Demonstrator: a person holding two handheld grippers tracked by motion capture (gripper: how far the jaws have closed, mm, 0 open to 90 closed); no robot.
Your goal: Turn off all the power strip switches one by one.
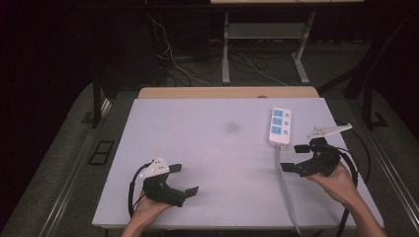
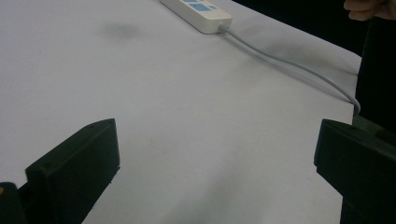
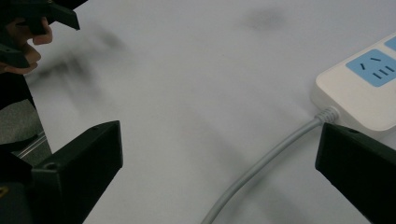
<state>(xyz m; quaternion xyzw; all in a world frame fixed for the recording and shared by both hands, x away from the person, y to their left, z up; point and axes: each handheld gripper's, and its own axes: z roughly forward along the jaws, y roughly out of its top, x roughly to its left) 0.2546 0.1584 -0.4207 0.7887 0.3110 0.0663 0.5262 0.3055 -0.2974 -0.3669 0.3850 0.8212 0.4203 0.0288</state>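
A: Where is the power strip (image 1: 279, 126) on the table (image 1: 207, 148)?

B: In the high view it lies at about two o'clock from the middle of the white table, with its long side going from far to near. It is white and has three blue sockets. Its grey cord (image 1: 285, 187) leaves the near end and runs toward six o'clock, down to the near edge of the table.

A: And the right gripper (image 1: 294, 157)?

B: It is just beside the near end of the strip, at about four o'clock from it. Its jaws are wide apart and hold nothing. In the right gripper view the cord (image 3: 261, 163) passes between the two jaws on the table, and the end of the strip (image 3: 359, 88) is at one o'clock, near the right jaw.

A: The left gripper (image 1: 184, 178)?

B: It is at seven o'clock on the table, well apart from the strip. Its jaws are also wide and empty, pointing toward three o'clock. In the left gripper view the strip (image 2: 198, 11) is far at twelve o'clock and the cord (image 2: 289, 63) curves to the right edge.

A: Anything else on the table?

B: A faint dark smudge (image 1: 231, 128) near the middle, at nine o'clock from the strip.
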